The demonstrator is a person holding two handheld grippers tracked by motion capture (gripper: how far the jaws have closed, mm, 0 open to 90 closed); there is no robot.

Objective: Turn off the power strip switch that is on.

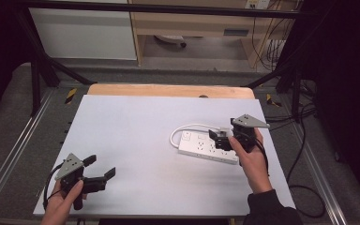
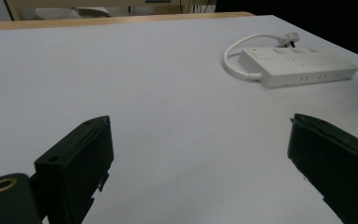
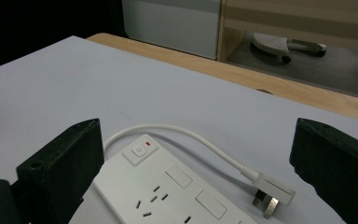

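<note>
Jaws on my right gripper (image 1: 221,137) stand wide apart, hovering over the white power strip (image 1: 207,147), and my left gripper (image 1: 101,168) is just as wide, low near the table's (image 1: 136,126) front left corner, well apart from it. I see a flat white bar with a switch (image 3: 139,151), sockets facing up, lying right of centre. Its long axis runs left-right, slightly slanted; its short cord (image 3: 191,140) loops behind to an unplugged plug (image 3: 270,190).
</note>
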